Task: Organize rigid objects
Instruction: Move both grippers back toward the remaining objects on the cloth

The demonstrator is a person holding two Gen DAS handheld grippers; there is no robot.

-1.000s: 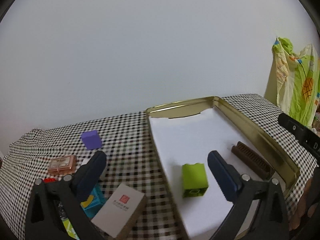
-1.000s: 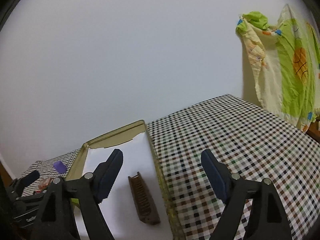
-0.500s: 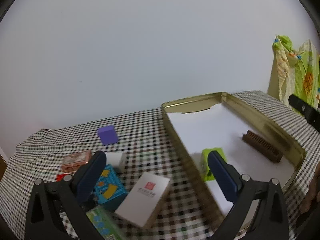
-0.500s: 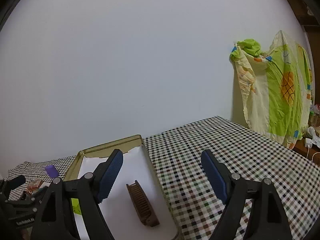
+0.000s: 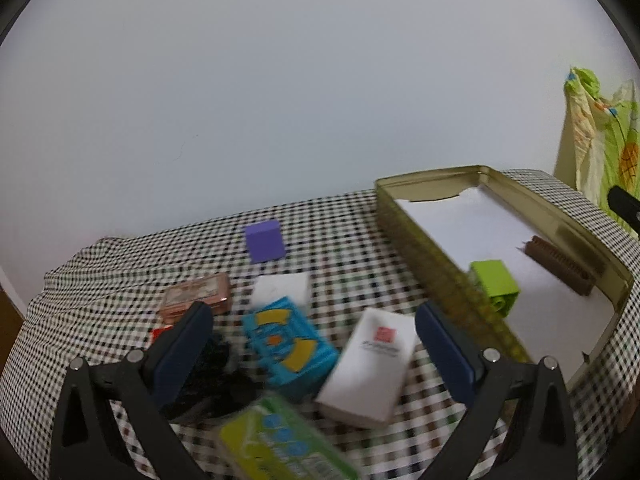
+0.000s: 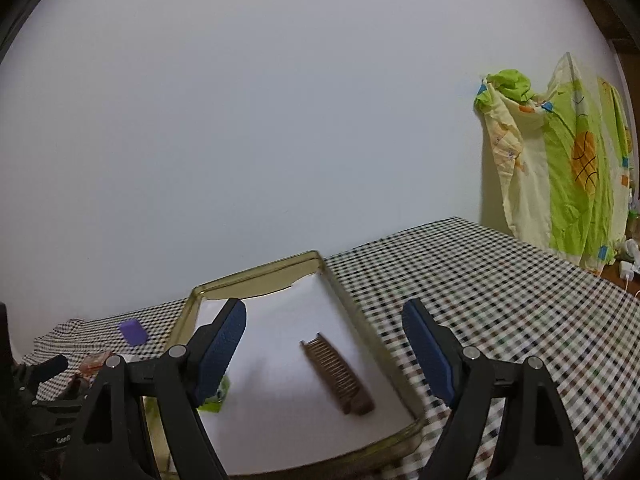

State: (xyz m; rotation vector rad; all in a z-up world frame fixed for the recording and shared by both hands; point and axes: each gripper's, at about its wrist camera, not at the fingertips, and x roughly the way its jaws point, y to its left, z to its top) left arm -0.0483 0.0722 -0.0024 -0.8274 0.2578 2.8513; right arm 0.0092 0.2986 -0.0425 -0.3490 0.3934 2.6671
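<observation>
Tongs apart, both sets: left tongs (image 5: 312,354) above blue printed cardboard box (image 5: 289,347), lower centre, beside white carton (image 5: 370,368). Probably light, stiff, crushable; grip long sides. Right tongs (image 6: 322,354) idle above gold tin tray (image 6: 256,276).

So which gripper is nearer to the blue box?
Left. The left gripper hangs open right over the blue box, which lies between its fingers. The right gripper is open above the tin, farther away.
</observation>
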